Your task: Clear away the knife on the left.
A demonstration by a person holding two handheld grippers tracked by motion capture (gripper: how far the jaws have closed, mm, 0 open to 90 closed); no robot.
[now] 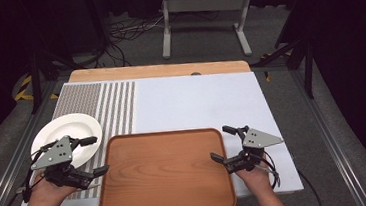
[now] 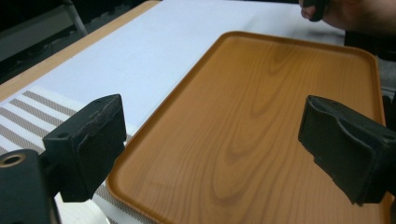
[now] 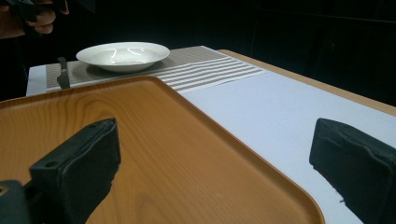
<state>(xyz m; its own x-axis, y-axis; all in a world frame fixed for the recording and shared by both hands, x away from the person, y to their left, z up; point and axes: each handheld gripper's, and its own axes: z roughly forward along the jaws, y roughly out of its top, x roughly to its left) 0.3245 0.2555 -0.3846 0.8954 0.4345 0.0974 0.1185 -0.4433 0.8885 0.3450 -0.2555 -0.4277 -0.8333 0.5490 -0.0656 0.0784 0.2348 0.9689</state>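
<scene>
Two coverings lie on the wooden table (image 1: 158, 70): a pale white mat (image 1: 196, 99) across most of it and a grey-and-white striped cloth (image 1: 101, 101) at the left. Around the table are grey floor, loose cables and a light metal stand (image 1: 205, 10) beyond the far edge. A wooden tray (image 1: 164, 172), nothing in it, sits at the near edge in the middle; a white plate (image 1: 68, 133), also bare, rests on the striped cloth just left of it. The left gripper (image 1: 92, 155) hangs beside the tray's left rim, jaws wide apart on nothing. The right gripper (image 1: 220, 142) sits at the tray's right rim, jaws likewise apart and holding nothing.
</scene>
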